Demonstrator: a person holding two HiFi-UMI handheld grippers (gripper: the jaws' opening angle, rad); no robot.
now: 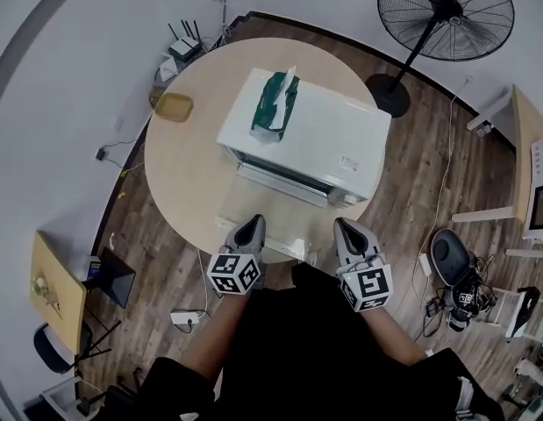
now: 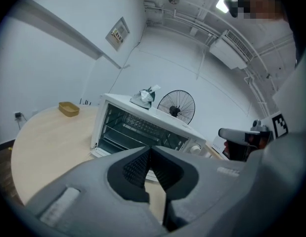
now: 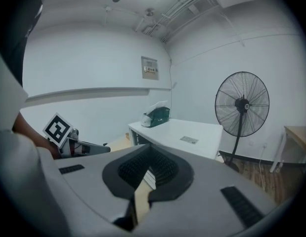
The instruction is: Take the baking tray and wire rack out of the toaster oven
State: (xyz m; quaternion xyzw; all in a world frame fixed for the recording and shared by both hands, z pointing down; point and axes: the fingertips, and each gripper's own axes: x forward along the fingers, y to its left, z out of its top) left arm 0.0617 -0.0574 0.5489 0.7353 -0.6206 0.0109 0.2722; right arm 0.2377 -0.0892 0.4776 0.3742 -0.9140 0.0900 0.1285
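The white toaster oven stands on a round wooden table, its glass door folded down toward me. In the left gripper view the oven shows its open cavity, with wire rack bars inside. I cannot make out a baking tray. My left gripper hovers shut and empty at the door's near left edge. Shut and empty too, my right gripper is at the oven's near right corner. The left gripper and the right gripper both point at the oven.
A green tissue pack lies on the oven's top. A small yellow basket sits at the table's far left. A standing fan is behind at the right. Cables and routers lie on the floor around the table.
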